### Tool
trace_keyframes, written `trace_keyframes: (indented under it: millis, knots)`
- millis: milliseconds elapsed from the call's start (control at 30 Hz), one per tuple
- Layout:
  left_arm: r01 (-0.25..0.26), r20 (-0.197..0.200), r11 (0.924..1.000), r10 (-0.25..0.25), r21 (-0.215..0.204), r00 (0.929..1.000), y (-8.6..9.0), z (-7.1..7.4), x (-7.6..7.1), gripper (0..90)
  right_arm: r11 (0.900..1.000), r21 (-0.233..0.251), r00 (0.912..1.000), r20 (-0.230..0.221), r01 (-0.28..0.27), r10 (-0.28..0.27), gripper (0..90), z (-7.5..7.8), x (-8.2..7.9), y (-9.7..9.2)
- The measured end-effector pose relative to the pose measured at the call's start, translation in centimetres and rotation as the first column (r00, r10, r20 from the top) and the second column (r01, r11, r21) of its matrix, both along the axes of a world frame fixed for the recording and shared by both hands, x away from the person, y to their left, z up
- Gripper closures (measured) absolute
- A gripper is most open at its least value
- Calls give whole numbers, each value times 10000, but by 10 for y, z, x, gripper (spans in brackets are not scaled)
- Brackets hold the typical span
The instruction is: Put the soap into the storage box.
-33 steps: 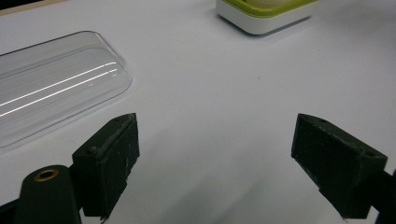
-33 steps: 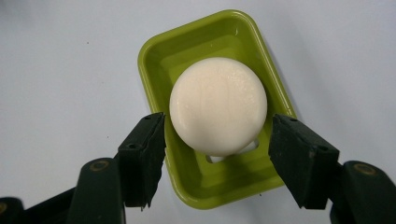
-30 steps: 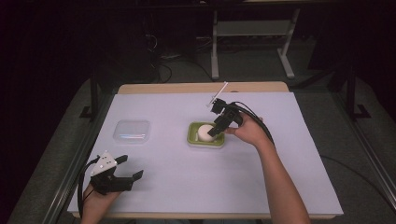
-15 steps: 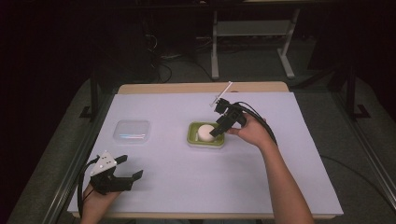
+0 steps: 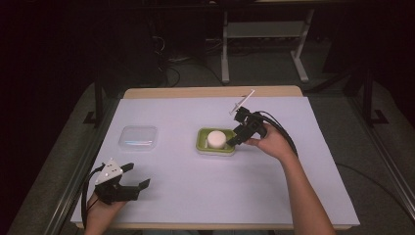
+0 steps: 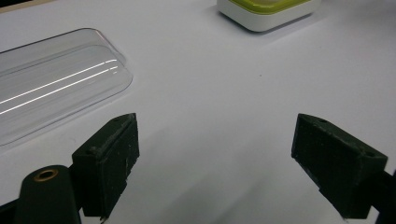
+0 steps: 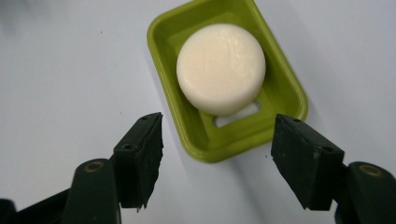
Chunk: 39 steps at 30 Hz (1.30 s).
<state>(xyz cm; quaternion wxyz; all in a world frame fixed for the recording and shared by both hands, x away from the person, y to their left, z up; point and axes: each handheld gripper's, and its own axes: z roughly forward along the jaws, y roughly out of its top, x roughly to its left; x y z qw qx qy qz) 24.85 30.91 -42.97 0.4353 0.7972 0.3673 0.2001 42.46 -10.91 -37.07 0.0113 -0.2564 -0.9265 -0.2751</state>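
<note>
From the high view, my right gripper (image 5: 234, 140) has drawn back a little from the green dish (image 5: 215, 147) near the middle of the tabletop; the white soap (image 5: 215, 138) lies inside it. My left gripper (image 5: 133, 179) rests near the front left corner, as before, and the clear lid (image 5: 139, 137) lies beyond it.

In the left gripper view the jaws are spread wide, grasping nothing.

In the right gripper view the jaws are released, apart before the dish's near end. I judge the soap is placed.
</note>
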Motion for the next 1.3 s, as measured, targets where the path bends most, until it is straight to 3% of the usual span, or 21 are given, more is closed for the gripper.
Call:
trace_keyframes:
  millis: [767, 1300]
  knots:
    - [-107, -89, 9999, 107, -63, 9999, 2, -2, 0, 149, 9979, 359, 9985, -29, 542, -541, 295, -7, -20, -37]
    - [-113, -144, 9999, 112, -12, 9998, 3, -4, 2, 148, 9920, 855, 9955, 84, 929, -940, 283, -7, -39, -70]
